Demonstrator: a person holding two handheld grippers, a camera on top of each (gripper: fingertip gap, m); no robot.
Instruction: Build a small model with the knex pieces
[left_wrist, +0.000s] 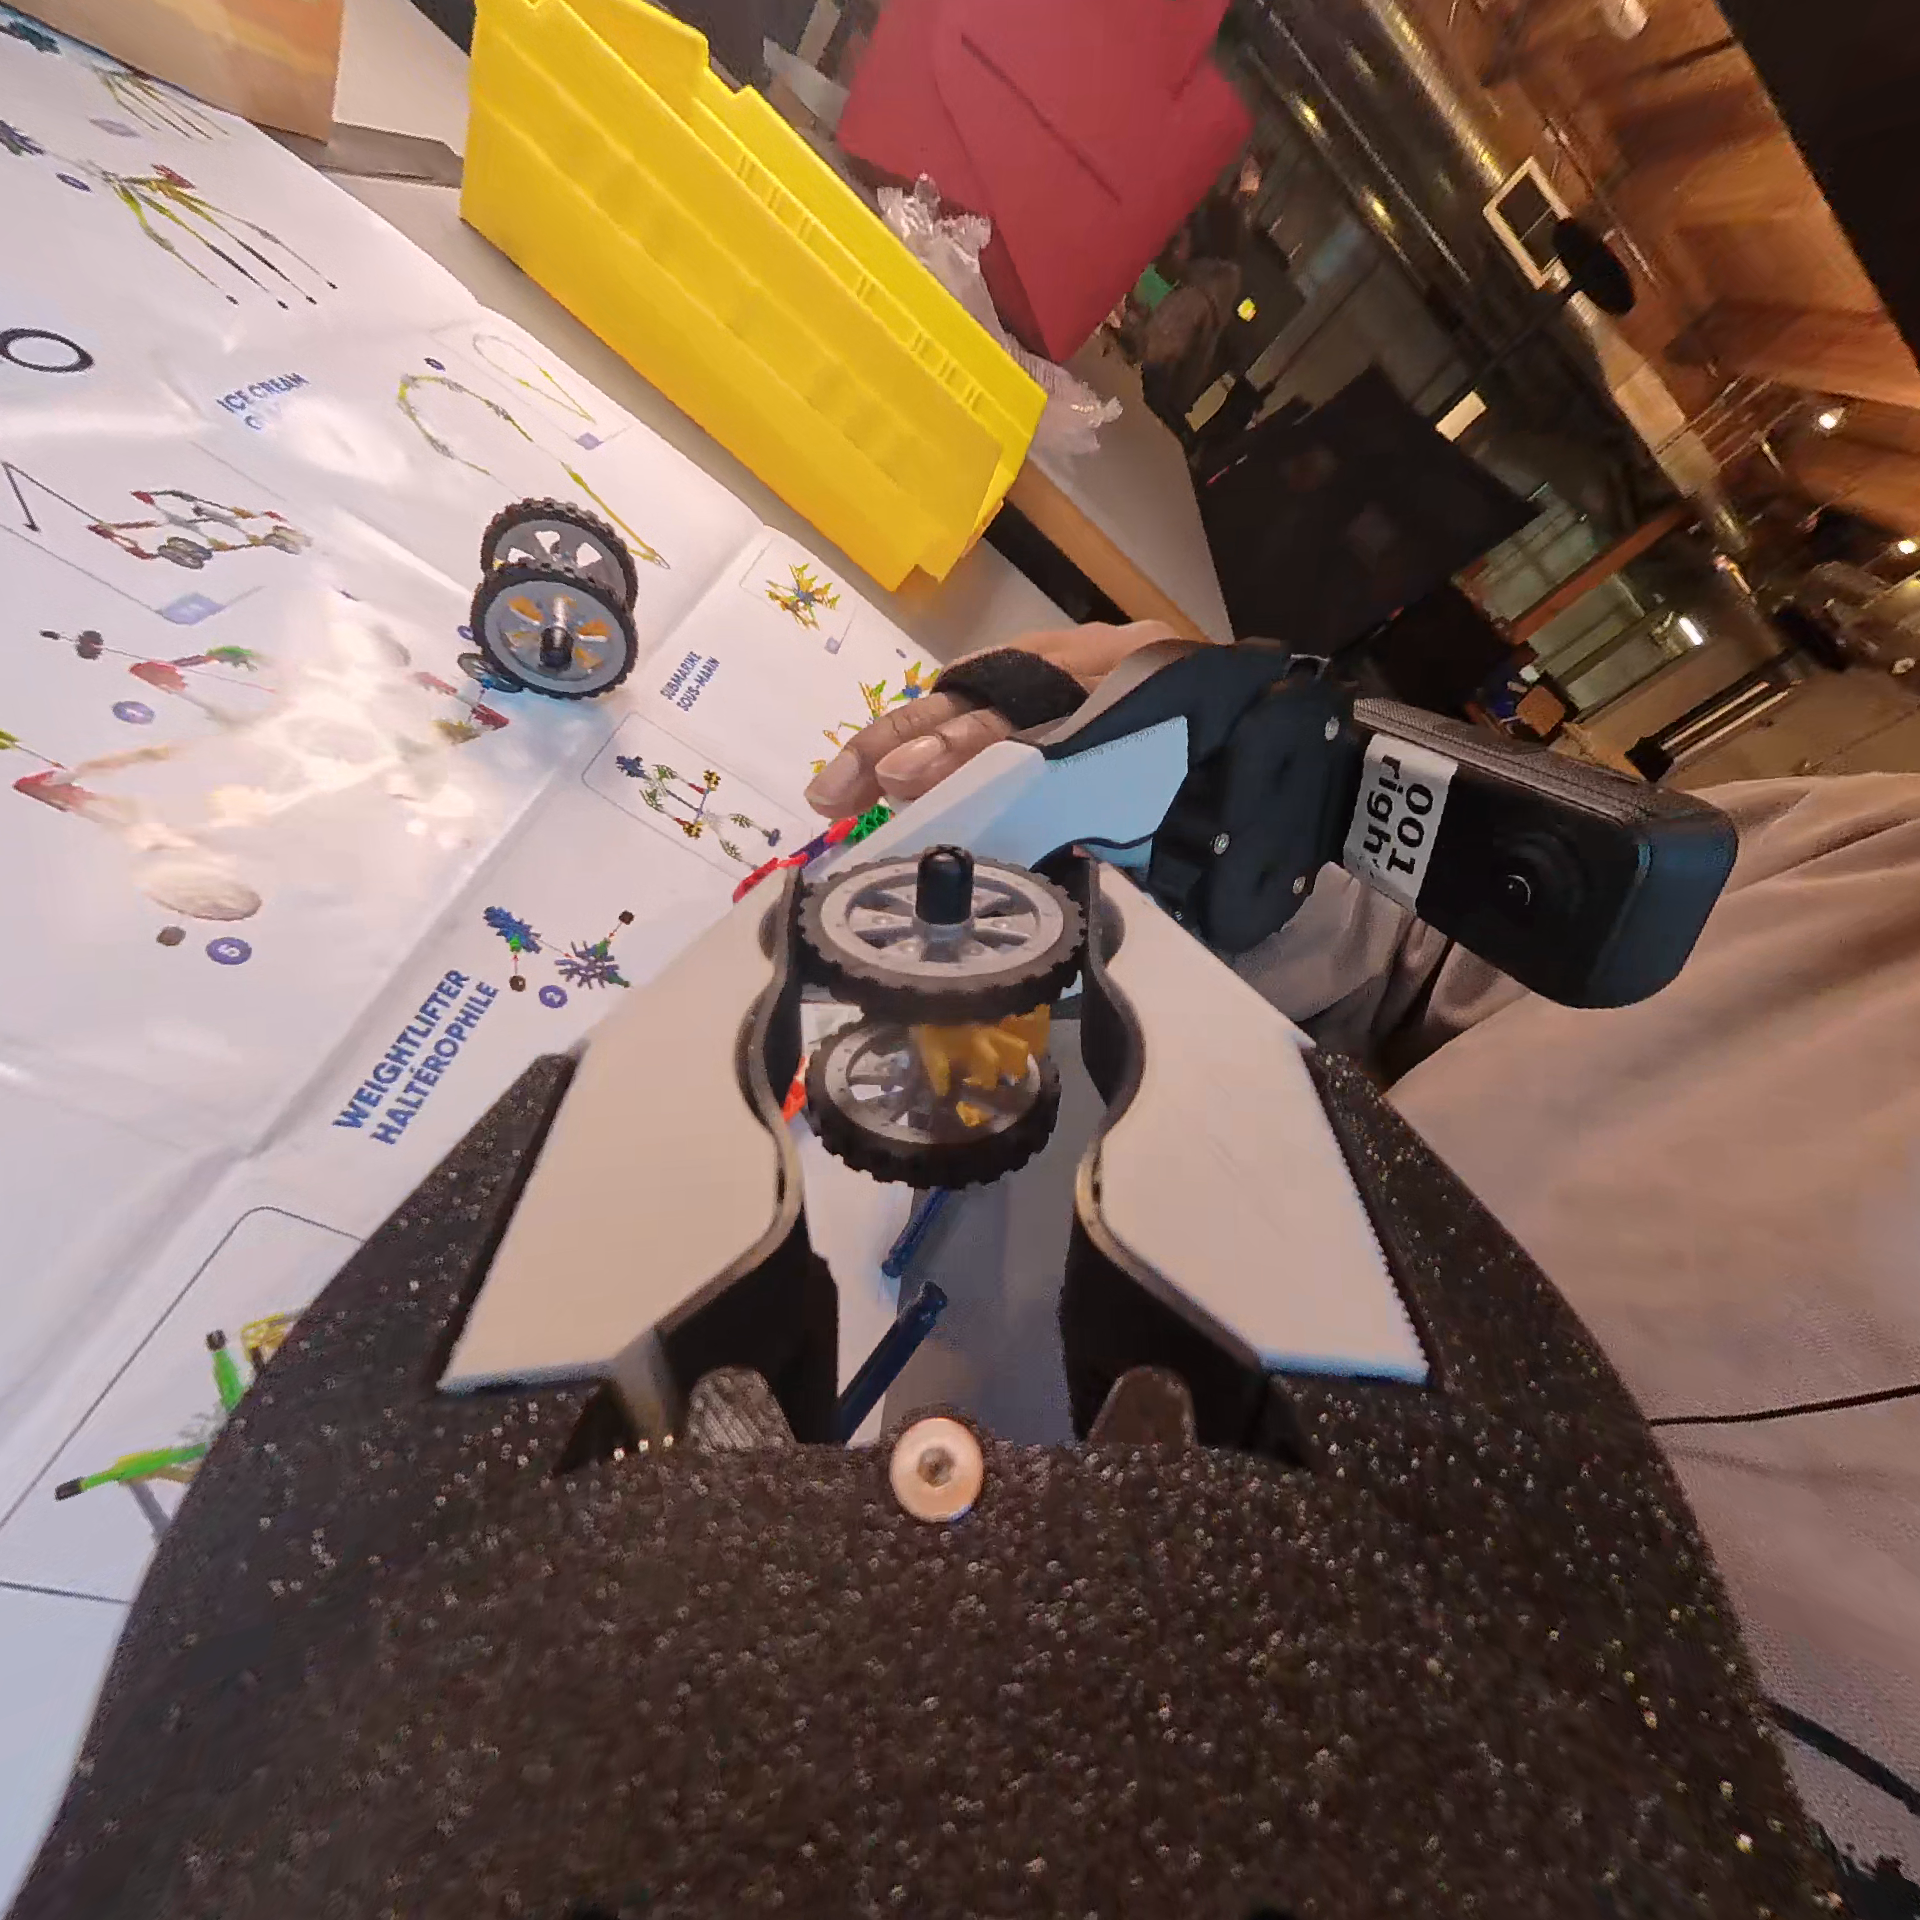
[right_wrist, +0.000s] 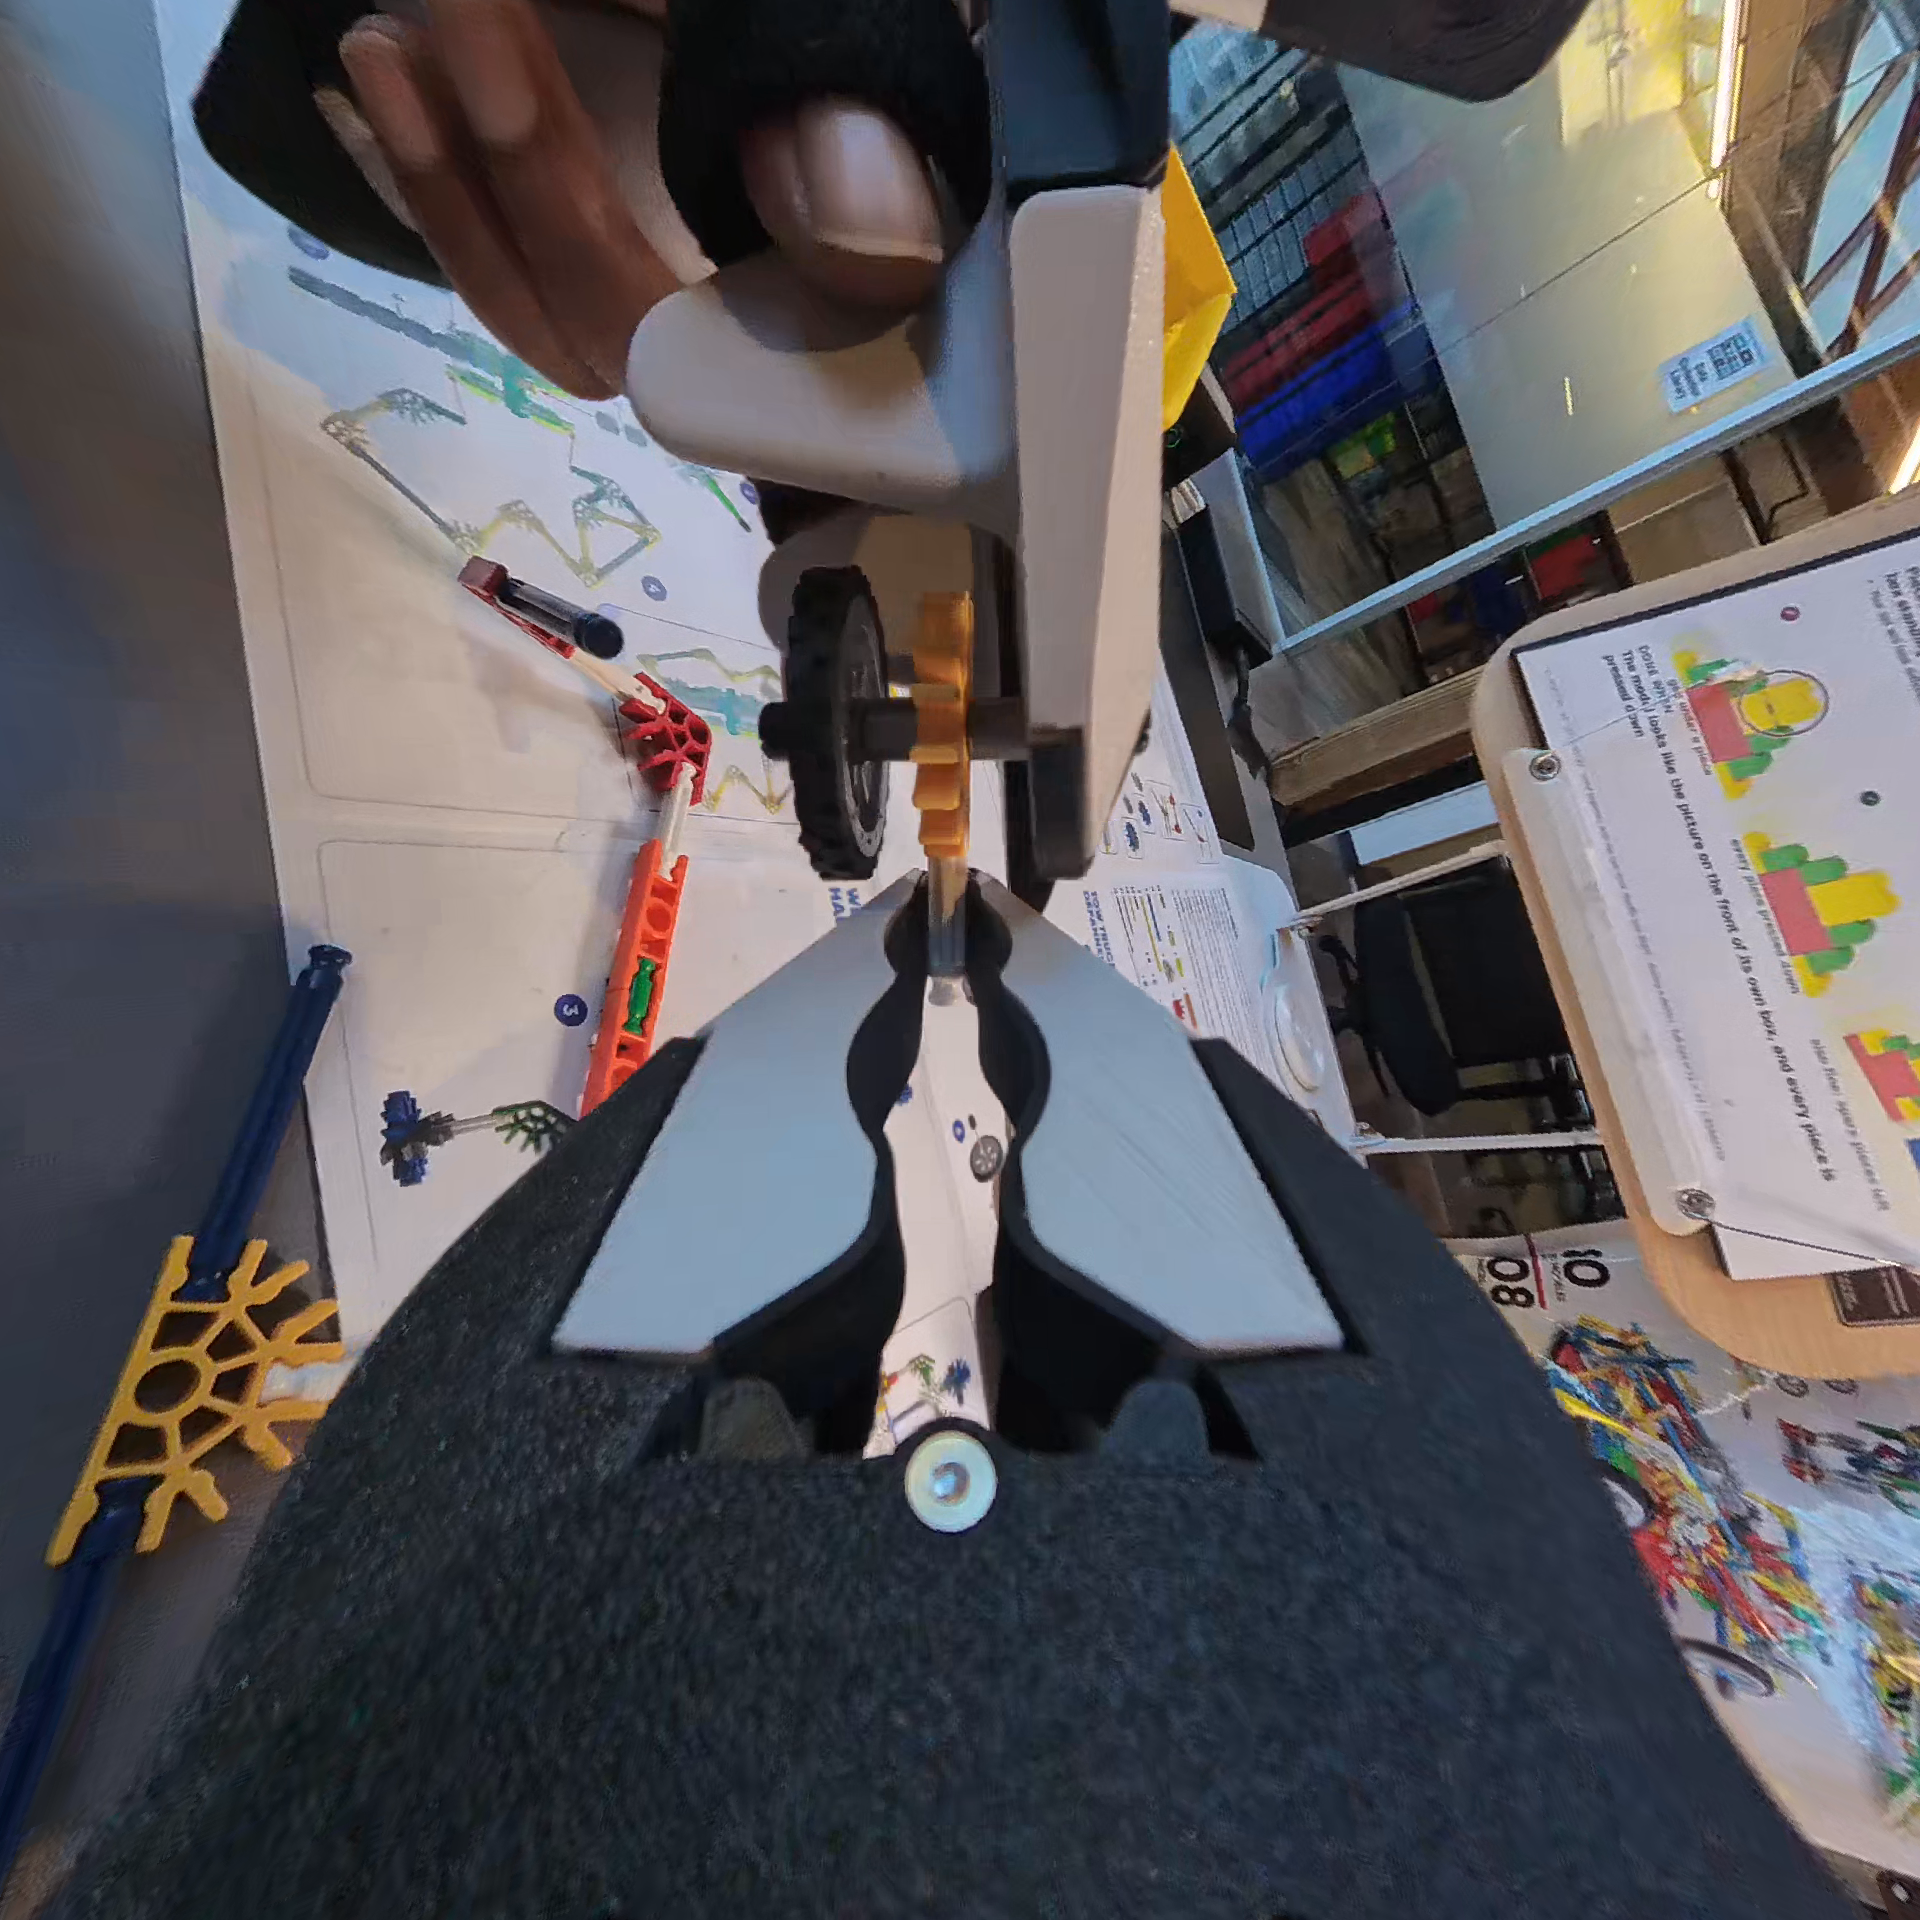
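Note:
My left gripper (left_wrist: 940, 914) is shut on a wheel assembly: its pads press on the black tyre of the upper grey wheel (left_wrist: 883, 925). A second wheel (left_wrist: 925, 1112) sits on the same black axle, with a yellow gear (left_wrist: 982, 1060) between them. In the right wrist view the assembly shows side-on, with the wheel (right_wrist: 836, 727) and gear (right_wrist: 943, 727) held off the table. My right gripper (right_wrist: 943, 904) is shut on a thin pale rod (right_wrist: 943, 935) whose far end meets the gear's edge. The right gripper's body (left_wrist: 1143, 790) and a person's hand also show in the left wrist view.
Another wheel pair (left_wrist: 556, 613) stands on the printed instruction sheet (left_wrist: 312, 831). A yellow bin (left_wrist: 748, 270) and a red one (left_wrist: 1049, 135) stand behind. An orange piece (right_wrist: 639, 956), red connector (right_wrist: 670, 738), blue rod (right_wrist: 260, 1122), yellow connector (right_wrist: 197, 1382) and bagged pieces (right_wrist: 1704, 1507) lie around.

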